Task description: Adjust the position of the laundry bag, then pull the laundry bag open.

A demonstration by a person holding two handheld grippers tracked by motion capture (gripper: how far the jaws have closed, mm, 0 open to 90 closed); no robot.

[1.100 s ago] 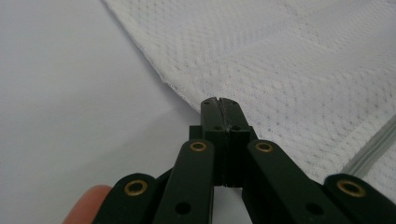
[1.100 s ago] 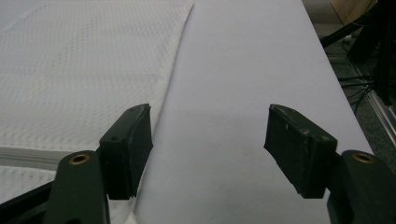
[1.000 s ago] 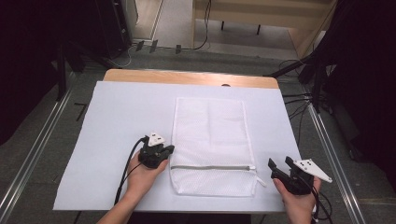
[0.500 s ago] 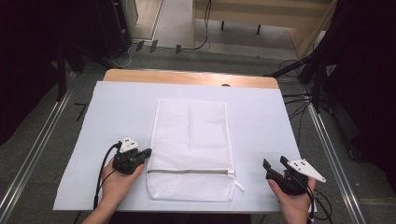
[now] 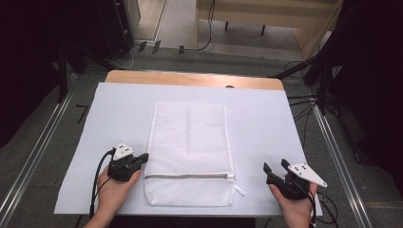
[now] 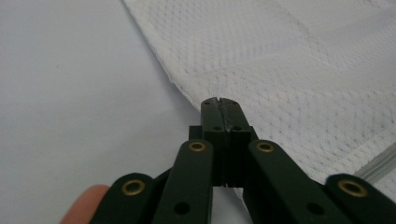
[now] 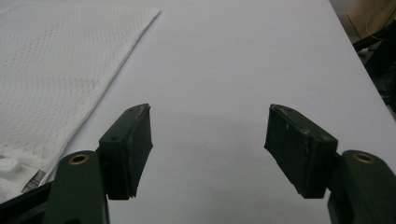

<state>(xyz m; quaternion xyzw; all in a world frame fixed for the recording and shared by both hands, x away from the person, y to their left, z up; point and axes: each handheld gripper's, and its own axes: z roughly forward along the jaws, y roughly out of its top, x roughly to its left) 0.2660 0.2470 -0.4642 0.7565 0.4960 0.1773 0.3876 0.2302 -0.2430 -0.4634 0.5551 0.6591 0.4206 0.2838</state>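
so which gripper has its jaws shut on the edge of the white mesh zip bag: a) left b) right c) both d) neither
a, the left gripper has its jaws pressed together on the left edge of the white mesh zip bag, while the right gripper sits open over bare white table cover.

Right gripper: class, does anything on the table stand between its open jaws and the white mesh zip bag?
Nothing visible does. Bare white table cover lies between the right gripper and the mesh zip bag; its zipper pull points toward that gripper.
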